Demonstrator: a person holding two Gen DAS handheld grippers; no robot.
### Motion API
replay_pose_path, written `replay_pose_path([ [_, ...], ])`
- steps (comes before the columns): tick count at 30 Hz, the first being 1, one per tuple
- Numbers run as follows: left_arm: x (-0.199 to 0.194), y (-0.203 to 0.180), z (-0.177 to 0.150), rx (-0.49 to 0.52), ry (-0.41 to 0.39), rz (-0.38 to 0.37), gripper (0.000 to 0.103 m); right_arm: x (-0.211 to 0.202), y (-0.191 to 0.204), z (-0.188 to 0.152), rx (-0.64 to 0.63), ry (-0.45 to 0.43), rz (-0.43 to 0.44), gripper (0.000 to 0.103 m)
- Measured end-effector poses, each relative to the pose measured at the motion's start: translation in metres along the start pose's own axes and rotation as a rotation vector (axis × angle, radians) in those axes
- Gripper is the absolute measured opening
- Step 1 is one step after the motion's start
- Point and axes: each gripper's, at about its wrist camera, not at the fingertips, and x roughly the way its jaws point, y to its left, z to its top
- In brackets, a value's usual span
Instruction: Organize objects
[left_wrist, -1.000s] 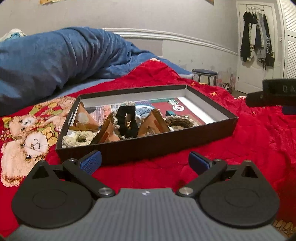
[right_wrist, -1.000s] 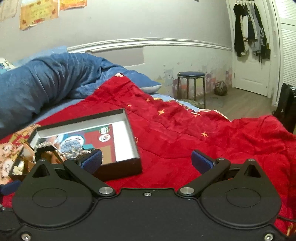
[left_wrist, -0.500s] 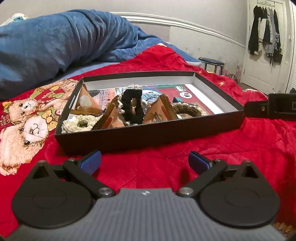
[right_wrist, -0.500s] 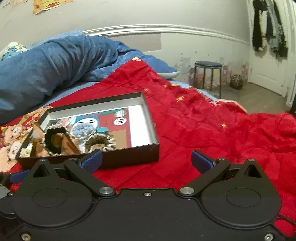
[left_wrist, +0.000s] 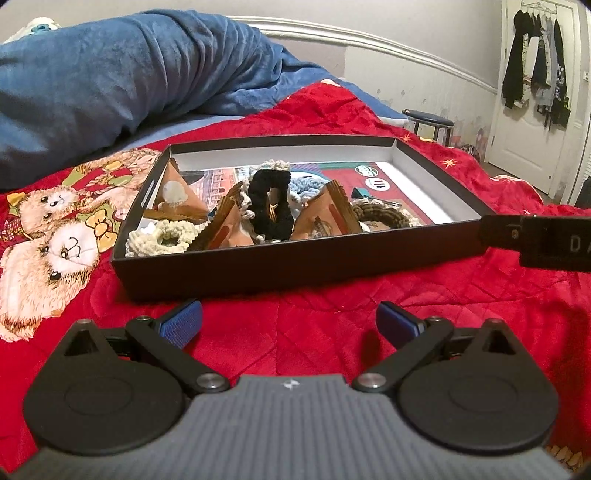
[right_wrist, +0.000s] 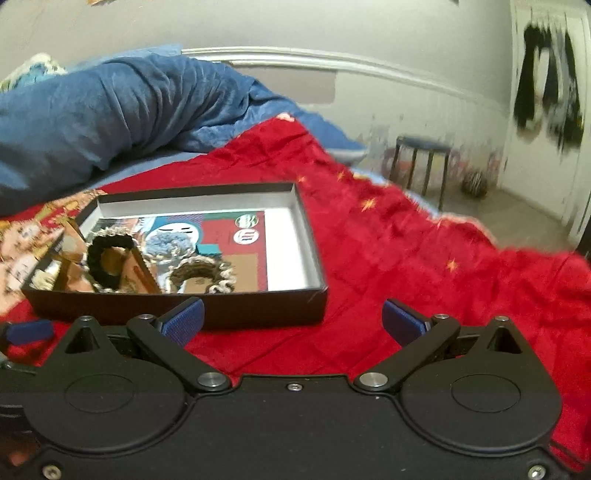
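Note:
A shallow black box lies on a red bedspread; it also shows in the right wrist view. It holds a black scrunchie, a cream scrunchie, a brown scrunchie, a light blue scrunchie and orange triangular packets. My left gripper is open and empty, just short of the box's near wall. My right gripper is open and empty at the box's near right corner. The black scrunchie shows there too.
A blue blanket is heaped behind the box. A teddy-bear print lies left of it. A stool and a white door with hanging clothes stand at the right. The right gripper's body juts in from the right.
Both grippers have moved closer to the box and tilted down toward it. The box now fills more of each view. Both stay open.

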Motion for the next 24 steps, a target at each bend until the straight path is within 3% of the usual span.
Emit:
replay_pose_path([
  [6, 0.004, 0.002, 0.001, -0.011, 0.027, 0.004, 0.103, 0.009, -0.001, -0.002, -0.012, 0.018, 0.032, 0.103],
  [12, 0.006, 0.002, 0.0, -0.015, 0.039, 0.01, 0.103, 0.033, 0.0, -0.017, -0.124, 0.026, 0.055, 0.103],
  [19, 0.009, 0.003, 0.0, -0.017, 0.05, 0.014, 0.103, 0.059, -0.001, -0.025, -0.126, 0.121, 0.083, 0.103],
  [24, 0.009, 0.002, 0.0, -0.009, 0.059, 0.026, 0.103, 0.061, -0.004, -0.038, -0.109, 0.101, 0.091, 0.103],
])
